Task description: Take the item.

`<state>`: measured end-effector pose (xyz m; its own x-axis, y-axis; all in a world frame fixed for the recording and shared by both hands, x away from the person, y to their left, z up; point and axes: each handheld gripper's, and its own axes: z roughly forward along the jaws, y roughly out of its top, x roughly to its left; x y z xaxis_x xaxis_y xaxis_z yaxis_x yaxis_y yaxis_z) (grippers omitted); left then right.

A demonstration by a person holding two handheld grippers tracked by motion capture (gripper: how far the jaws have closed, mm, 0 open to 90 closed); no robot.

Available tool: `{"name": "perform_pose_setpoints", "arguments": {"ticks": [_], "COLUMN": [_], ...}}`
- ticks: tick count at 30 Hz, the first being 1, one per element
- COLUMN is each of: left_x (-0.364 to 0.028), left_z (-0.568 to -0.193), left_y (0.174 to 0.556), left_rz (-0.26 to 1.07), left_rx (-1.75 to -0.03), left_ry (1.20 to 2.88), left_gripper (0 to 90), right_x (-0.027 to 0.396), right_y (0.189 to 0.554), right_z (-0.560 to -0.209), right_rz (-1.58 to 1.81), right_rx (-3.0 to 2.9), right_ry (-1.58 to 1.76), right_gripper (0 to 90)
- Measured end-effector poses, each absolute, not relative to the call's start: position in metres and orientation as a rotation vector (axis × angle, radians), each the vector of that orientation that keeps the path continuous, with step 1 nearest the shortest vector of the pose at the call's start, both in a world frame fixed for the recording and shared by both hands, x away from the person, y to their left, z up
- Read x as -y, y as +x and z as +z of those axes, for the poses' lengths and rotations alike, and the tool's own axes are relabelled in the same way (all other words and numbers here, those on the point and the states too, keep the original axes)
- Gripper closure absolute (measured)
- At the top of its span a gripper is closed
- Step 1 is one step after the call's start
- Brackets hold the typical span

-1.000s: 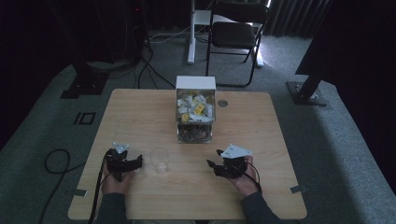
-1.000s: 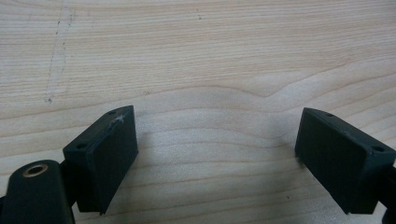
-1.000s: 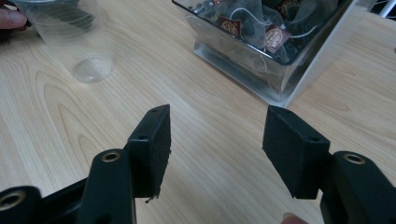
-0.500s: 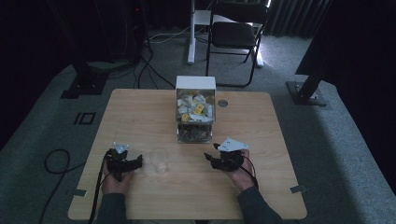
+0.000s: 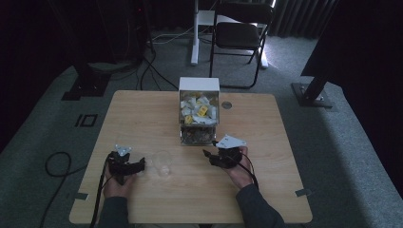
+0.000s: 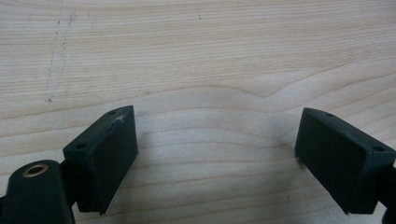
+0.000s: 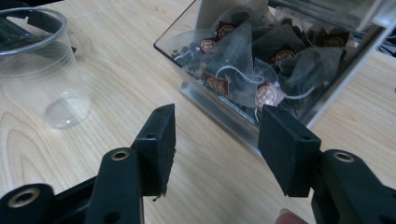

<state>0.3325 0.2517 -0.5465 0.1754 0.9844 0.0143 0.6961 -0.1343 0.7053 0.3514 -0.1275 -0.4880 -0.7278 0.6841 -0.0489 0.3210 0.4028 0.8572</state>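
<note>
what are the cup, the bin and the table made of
Cup: looks like clear, glossy plastic; the wood grain shows through its wall. Bin: clear rigid plastic or acrylic, seemingly, since the tea bags inside are visible through its front. Table: pale wood or wood-look laminate, matte, with visible grain.

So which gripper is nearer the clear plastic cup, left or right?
Left. The left gripper sits just beside the clear plastic cup, jaws open toward it. The right gripper is farther off, jaws open, facing the tea bag dispenser.

Clear cup [image 7: 44, 70], dark tea bags [image 7: 243, 60], pale wood-grain table [image 6: 196, 56].
</note>
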Motion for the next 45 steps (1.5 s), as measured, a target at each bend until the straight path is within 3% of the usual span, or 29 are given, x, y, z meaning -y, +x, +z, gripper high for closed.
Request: {"name": "perform_pose_setpoints", "arguments": {"ticks": [21,45], "left_x": [-0.252,-0.252], "left_z": [-0.547,-0.547], "left_y": [0.332,0.332], "left_rz": [0.667,0.668], "left_rx": [-1.579,-1.579], "left_ry": [1.897,1.897], "left_gripper": [13.5,13.5], "right_x": [0.101,0.112], "right_y": [0.377,0.354], "right_z": [-0.495,-0.482], "right_rz": [1.219,1.254], "right_rx": [-2.302,-2.292], "right_ry": [0.893,0.814], "right_gripper": [52.4,66.3]}}
